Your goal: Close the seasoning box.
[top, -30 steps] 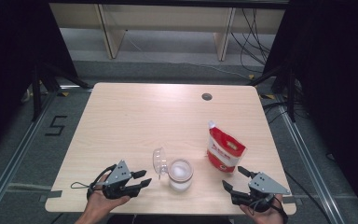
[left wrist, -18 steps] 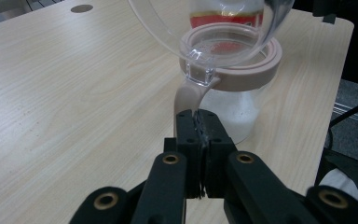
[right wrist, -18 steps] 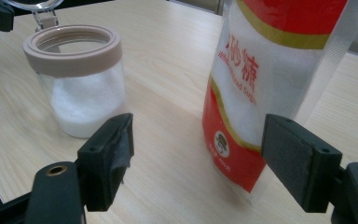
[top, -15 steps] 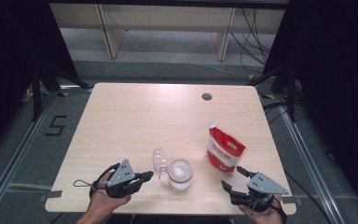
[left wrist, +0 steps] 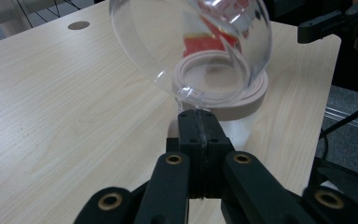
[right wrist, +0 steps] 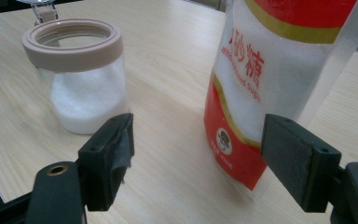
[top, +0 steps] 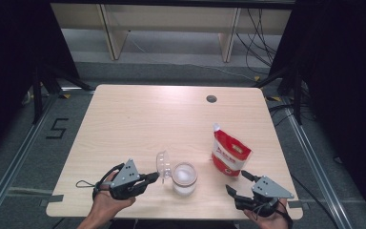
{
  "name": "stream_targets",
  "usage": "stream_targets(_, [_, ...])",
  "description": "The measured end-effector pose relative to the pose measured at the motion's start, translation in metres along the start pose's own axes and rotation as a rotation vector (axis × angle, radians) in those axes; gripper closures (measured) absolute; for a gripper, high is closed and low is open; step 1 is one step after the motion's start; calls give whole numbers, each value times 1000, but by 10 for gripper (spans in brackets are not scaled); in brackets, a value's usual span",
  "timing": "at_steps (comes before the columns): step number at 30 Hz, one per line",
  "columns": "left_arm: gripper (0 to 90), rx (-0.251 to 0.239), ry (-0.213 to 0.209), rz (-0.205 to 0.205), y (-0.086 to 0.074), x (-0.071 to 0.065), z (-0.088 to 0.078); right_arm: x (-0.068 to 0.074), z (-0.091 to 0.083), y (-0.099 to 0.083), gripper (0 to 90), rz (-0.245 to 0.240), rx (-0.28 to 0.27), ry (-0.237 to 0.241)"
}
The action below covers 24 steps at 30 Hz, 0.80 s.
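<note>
So the left gripper [top: 153, 177] sits low and left of centre in the high view, and its jaws are pinched right together on the little clear tab of the lid [left wrist: 191, 42]. They've just finished closing, with that tab caught between them. In the left gripper view the lid is a clear dome standing up in the top middle of the frame, hinged open over the jar [top: 184, 178], whose beige ring sits right behind it. The jar is bottom centre in the high view, just right of the left gripper's tips, and it has white grains in the lower part.

The right gripper [top: 236, 183] is down in the lower right of the high view with its jaws spread wide, holding nothing. In the right gripper view the pads stand well apart, and the red and white sugar pouch [right wrist: 279, 74] fills the upper right beyond them, upright on the table [top: 138, 124]. The jar is upper left there, apart from the pouch.
</note>
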<state>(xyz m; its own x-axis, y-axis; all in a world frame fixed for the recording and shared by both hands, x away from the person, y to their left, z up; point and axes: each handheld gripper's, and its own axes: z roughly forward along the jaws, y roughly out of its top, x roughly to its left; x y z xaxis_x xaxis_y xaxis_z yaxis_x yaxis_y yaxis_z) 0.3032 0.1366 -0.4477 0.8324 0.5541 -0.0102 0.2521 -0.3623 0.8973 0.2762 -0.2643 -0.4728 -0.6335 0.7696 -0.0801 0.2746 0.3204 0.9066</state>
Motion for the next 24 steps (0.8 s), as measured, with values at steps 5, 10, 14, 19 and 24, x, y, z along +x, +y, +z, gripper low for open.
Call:
stream_targets(5, [891,-2,-7,-1,3,-2,2,2,0,0,269,19,8,5])
stream_targets(10, [888,1,1,4,6,-4,2,1,0,0,269,7,9,7])
stream_targets(14, [887,-4,2,23,7,-4,2,2,0,0,269,9,11,9])
stream_targets(19, [884,-9,-1,32,8,-4,2,1,0,0,269,3,4,8])
stream_targets(24, [880,-12,-9,13,9,-6,3,1,0,0,269,-6,4,2])
